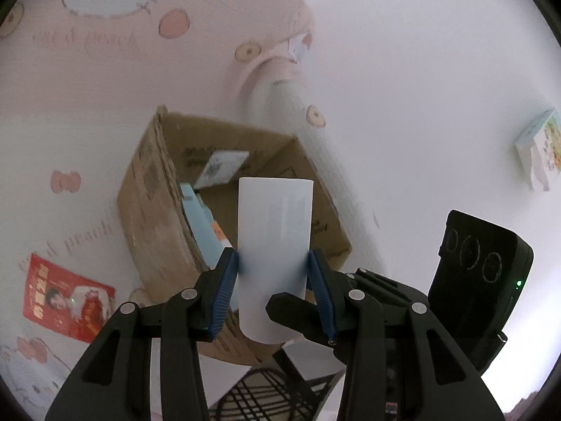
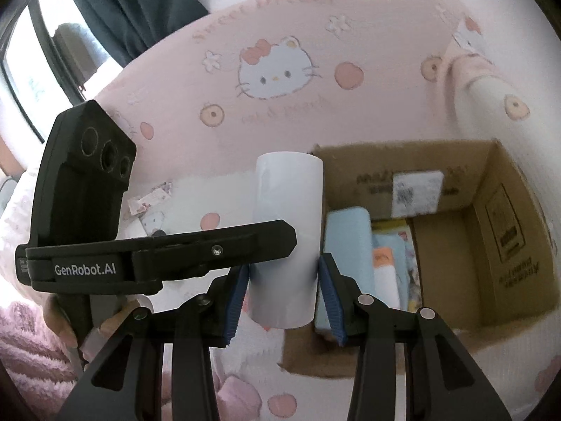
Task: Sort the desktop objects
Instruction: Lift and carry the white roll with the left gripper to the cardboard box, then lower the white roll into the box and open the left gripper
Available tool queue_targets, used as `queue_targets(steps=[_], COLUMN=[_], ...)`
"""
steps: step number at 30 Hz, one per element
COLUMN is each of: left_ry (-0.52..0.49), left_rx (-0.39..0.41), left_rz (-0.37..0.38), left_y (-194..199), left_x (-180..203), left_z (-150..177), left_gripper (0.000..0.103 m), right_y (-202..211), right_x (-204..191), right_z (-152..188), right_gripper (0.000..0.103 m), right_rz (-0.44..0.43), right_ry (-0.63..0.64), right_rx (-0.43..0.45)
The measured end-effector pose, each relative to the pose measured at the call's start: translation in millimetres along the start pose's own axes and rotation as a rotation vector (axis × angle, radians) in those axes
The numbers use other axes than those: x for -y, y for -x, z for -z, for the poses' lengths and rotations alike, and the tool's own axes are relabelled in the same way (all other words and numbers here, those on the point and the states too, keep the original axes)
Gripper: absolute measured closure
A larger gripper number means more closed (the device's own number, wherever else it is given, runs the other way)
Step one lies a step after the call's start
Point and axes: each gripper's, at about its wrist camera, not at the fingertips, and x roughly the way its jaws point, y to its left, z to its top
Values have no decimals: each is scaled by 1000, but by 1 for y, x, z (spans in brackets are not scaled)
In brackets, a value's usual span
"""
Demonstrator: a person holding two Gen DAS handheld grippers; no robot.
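Pink cartoon-print cloth (image 2: 280, 112) lies under the open brown cardboard box (image 1: 157, 245), above which both the left gripper (image 1: 273, 273) and right gripper (image 2: 284, 280) clamp one white cylindrical tube (image 1: 275, 245); release together, centred.

Under me lies a pale pink cartoon-cat bedsheet (image 2: 280, 70) printed with peaches, bows and cursive lettering — it fills most of what I see. Up in the left corner of my right-hand view hangs a dark curtain (image 2: 133, 3) beside a bright window (image 2: 24, 70). Below my left-hand view sits a black wire rack (image 1: 266, 396).
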Motion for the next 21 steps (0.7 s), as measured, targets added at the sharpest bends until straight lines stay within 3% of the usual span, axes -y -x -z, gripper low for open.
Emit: queue_targets(steps=[10,18,21], left_ry=[90,92,66], left_rx=[-113,-103,-81], left_rz=[-5,-18,-76], left_y=[-32,-27,-22], left_x=[-18,-20,-18], left_z=[10,10,12], left_gripper=[57,57,56], right_y=[-17,-27,-34], right_x=[32,47,58], right_z=[12,13,16], right_gripper=[65,65,65], right_rz=[-60,-84,-90], right_ry=[-75,-119,-158], right_rx=[-115,-148,-155])
